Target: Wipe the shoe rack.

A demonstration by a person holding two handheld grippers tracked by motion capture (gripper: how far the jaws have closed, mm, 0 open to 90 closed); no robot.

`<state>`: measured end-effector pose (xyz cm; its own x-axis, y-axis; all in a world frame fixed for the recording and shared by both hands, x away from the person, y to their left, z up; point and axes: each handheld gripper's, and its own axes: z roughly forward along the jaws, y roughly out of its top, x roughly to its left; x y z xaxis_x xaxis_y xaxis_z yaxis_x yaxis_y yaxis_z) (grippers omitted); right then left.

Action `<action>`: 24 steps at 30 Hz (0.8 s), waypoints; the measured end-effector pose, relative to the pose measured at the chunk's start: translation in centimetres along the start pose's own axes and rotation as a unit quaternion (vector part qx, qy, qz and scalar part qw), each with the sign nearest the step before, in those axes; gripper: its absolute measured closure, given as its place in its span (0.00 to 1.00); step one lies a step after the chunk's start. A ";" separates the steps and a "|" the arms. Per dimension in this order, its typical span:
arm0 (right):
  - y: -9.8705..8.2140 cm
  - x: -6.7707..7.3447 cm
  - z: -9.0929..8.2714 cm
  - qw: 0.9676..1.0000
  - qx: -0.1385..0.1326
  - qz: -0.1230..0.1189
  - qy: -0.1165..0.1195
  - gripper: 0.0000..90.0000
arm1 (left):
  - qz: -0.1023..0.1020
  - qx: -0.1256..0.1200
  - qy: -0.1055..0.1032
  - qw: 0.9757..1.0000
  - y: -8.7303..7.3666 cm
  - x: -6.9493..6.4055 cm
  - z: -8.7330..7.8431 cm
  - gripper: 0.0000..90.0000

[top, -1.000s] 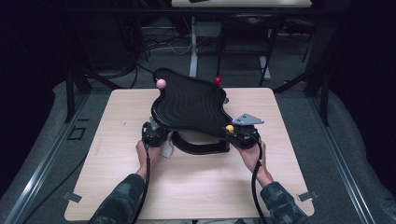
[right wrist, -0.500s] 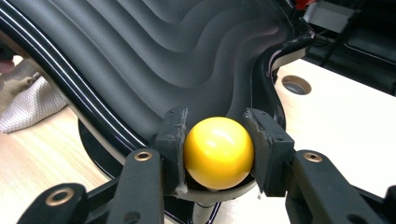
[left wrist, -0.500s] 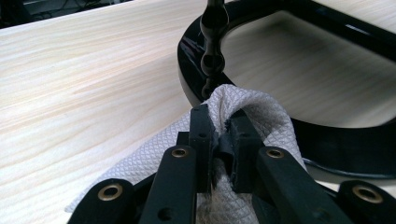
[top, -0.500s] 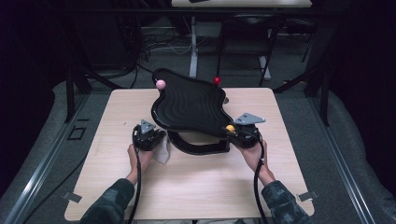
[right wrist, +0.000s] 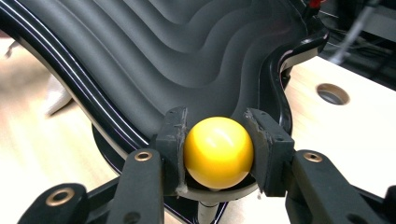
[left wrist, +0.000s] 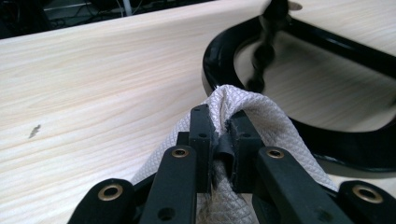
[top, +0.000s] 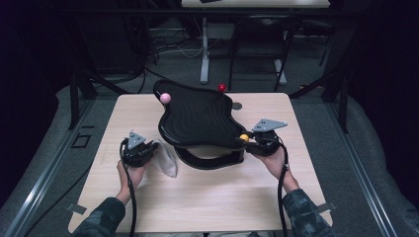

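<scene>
On the pale wooden desk (top: 207,197), near its centre: black wavy-topped tray (top: 197,118) on a curved black stand (top: 210,159), with pink (top: 165,98), red (top: 222,88) and yellow ball (top: 244,138) knobs at its rim. Left tongs (left wrist: 219,140) pinched shut on a fold of quilted off-white cloth (left wrist: 275,123), just beside the stand's left end; cloth judged soft, light and limp, best taken by a bunched fold as now, likely to trail and snag on the stand. Right tongs (right wrist: 218,151) clamped on the yellow ball at the tray's near right corner; ball glossy, hard and probably slippery, grip best kept across its widest part. Tray judged rigid, its ridged surface apt to catch cloth. Desk grain smooth, one round cable hole (right wrist: 332,94) at right. Beyond: dim room, grey floor, metal frames, another desk's legs, loose cables.
</scene>
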<state>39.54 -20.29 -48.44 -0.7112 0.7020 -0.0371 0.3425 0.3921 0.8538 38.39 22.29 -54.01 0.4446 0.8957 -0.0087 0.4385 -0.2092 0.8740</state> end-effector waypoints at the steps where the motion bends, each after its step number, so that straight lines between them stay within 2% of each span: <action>1: -0.1 -0.4 -0.2 1.000 -0.001 -0.006 0.018 0.67 | -0.003 -0.008 0.000 1.000 0.2 0.2 -0.6 0.91; 5: -0.4 -1.0 -0.4 1.000 -0.002 0.009 0.025 0.66 | -0.014 -0.033 0.003 0.999 0.7 0.4 -1.6 0.91; 7: -0.3 -0.9 -0.3 1.000 0.002 0.011 0.014 0.65 | -0.013 -0.042 0.003 0.999 1.0 0.4 -1.9 0.91; 8: -0.3 -0.8 -0.3 1.000 0.004 0.014 0.001 0.60 | -0.015 -0.046 0.002 0.999 1.2 0.3 -2.0 0.91; 9: -0.3 -0.8 -0.3 1.000 0.004 0.014 0.001 0.60 | -0.015 -0.046 0.002 0.999 1.2 0.3 -2.0 0.91; 10: -0.2 -0.5 0.0 0.999 0.009 0.024 -0.024 0.52 | -0.015 -0.055 -0.001 0.998 1.6 0.1 -2.2 0.91; 11: -0.1 -0.3 0.0 0.998 0.015 0.027 -0.046 0.50 | -0.016 -0.060 -0.002 0.998 1.8 -0.1 -2.2 0.91; 12: -0.1 -0.1 0.1 0.998 0.016 0.032 -0.055 0.52 | -0.013 -0.067 -0.005 0.998 2.2 -0.3 -2.3 0.91; 14: 0.1 0.5 0.4 0.996 0.019 0.025 -0.087 0.58 | -0.005 -0.078 -0.009 0.997 3.0 -0.7 -2.5 0.91; 15: 0.2 0.7 0.5 0.995 0.021 0.023 -0.091 0.62 | -0.005 -0.078 -0.009 0.997 3.0 -0.7 -2.5 0.91; 16: 0.3 0.9 0.5 0.995 0.026 0.018 -0.094 0.66 | 0.004 -0.090 -0.012 0.996 3.7 -1.1 -2.7 0.91; 17: 0.3 1.3 0.7 0.992 0.024 0.013 -0.122 0.66 | 0.004 -0.090 -0.012 0.996 3.7 -1.1 -2.7 0.91; 20: 0.4 1.3 0.8 0.991 0.026 0.013 -0.129 0.67 | 0.022 -0.103 -0.014 0.994 4.8 -1.8 -2.9 0.91; 24: 0.4 0.8 0.8 0.993 0.025 0.018 -0.116 0.67 | 0.036 -0.120 -0.016 0.992 6.0 -2.5 -3.2 0.91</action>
<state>39.66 -19.09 -48.56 -0.5391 0.8320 -0.1305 0.4001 0.3893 0.8297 37.41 20.03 -47.23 0.4950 0.8677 0.0459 0.2070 -0.1690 0.9636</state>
